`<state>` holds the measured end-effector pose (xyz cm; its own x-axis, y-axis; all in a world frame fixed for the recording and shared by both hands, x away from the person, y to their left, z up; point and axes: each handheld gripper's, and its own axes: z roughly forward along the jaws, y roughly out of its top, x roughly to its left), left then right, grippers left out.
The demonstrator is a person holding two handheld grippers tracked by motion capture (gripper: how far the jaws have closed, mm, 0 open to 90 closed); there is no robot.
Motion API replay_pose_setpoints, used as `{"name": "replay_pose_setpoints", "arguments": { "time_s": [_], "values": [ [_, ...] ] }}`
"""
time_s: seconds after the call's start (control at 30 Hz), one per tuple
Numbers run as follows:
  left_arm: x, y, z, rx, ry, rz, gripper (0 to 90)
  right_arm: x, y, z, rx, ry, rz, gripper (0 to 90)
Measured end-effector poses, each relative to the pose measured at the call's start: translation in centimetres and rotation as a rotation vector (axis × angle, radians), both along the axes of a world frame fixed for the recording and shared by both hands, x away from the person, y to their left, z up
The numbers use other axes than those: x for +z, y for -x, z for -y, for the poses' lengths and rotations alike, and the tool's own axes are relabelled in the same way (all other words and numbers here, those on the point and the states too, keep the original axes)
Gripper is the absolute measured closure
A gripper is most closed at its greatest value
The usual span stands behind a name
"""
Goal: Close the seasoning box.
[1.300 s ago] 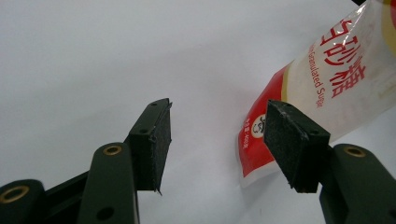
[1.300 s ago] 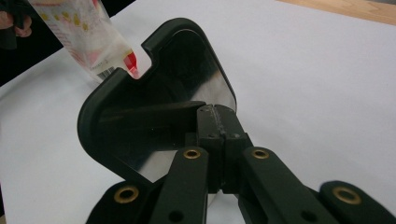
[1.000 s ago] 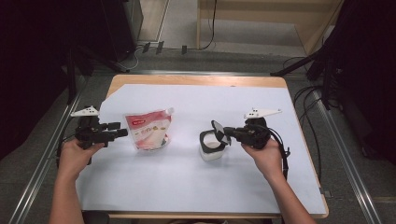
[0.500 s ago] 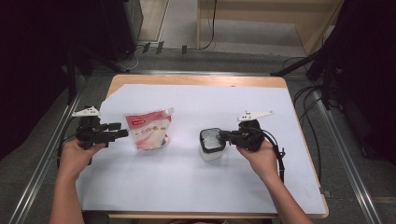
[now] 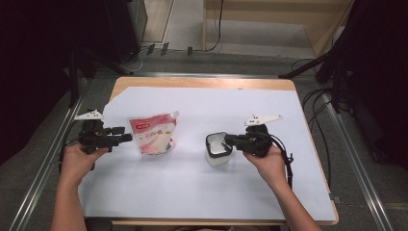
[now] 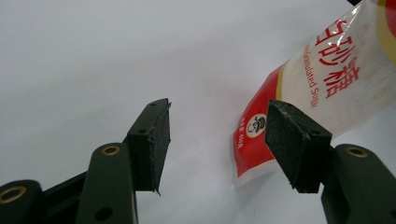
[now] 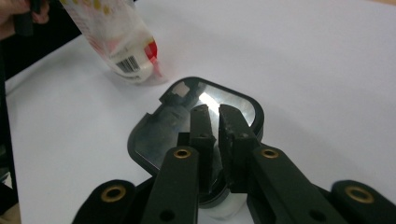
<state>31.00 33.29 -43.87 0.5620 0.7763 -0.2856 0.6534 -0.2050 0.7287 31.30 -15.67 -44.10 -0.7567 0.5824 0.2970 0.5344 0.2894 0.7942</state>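
Broadly, the table (image 5: 308,192) under its white sheet carries everything, and its near edge is cut off at the bottom of the high view. Just ahead of the left gripper (image 5: 126,138) lies the sugar pouch (image 5: 154,134), red and white, spout away from the person. In the left gripper view only one corner of the sugar pouch (image 6: 322,88) shows, cropped by the upper right edge and partly covered by the right-hand pad; the left gripper (image 6: 217,140) stands wide with nothing between its pads, the pouch lying beyond them on the sheet.

Under the tips of the right gripper (image 5: 230,140) sits the small container (image 5: 219,150), clear-walled with a dark-rimmed lid. In the right gripper view the right gripper (image 7: 215,122) has its jaws narrow, a thin gap between them, having just been opening slightly; they lie over the reflective lid (image 7: 201,116). Whether the pads pinch a tab or edge of that lid is hard to make out, since the jaws hide the spot. The container's body is mostly hidden beneath them.
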Motion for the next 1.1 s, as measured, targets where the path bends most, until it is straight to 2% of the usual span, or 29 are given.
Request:
{"name": "replay_pose_setpoints", "arguments": {
  "time_s": [0.17, 0.33, 0.5, 0.7, 0.87, 0.97, 1.0, 1.1],
  "values": [
    [-0.1, 0.0, 0.2, 0.003, -0.004, -0.004, 41.3, 0.4, -0.1, 0.6, -0.010, -0.018, 0.018, 74.1],
    [0.0, 0.0, 0.1, -0.008, -0.015, -0.010, 41.1, 0.3, -0.2, 0.8, -0.016, -0.011, 0.021, 67.0],
    [-0.2, 0.0, 0.4, -0.008, -0.022, -0.015, 41.0, 0.3, -0.2, 1.3, -0.035, -0.001, 0.044, 61.3],
    [-0.3, -0.1, 0.6, -0.010, -0.024, -0.016, 40.9, 0.1, -0.4, 2.7, -0.083, -0.001, 0.053, 55.5],
    [-0.3, -0.1, 0.6, -0.009, -0.031, -0.015, 40.8, -0.3, -0.6, 4.2, -0.117, 0.007, 0.095, 48.5],
    [-0.3, -0.1, 0.6, -0.011, -0.030, -0.016, 40.7, -0.7, -0.8, 5.1, -0.145, 0.010, 0.078, 46.8],
    [-0.3, -0.1, 0.6, -0.012, -0.032, -0.016, 40.7, -0.9, -0.9, 5.4, -0.147, 0.009, 0.090, 46.3],
    [-0.3, -0.1, 0.6, -0.009, -0.035, -0.018, 40.6, -1.4, -1.0, 6.3, -0.173, 0.009, 0.070, 43.7]
  ]
}}
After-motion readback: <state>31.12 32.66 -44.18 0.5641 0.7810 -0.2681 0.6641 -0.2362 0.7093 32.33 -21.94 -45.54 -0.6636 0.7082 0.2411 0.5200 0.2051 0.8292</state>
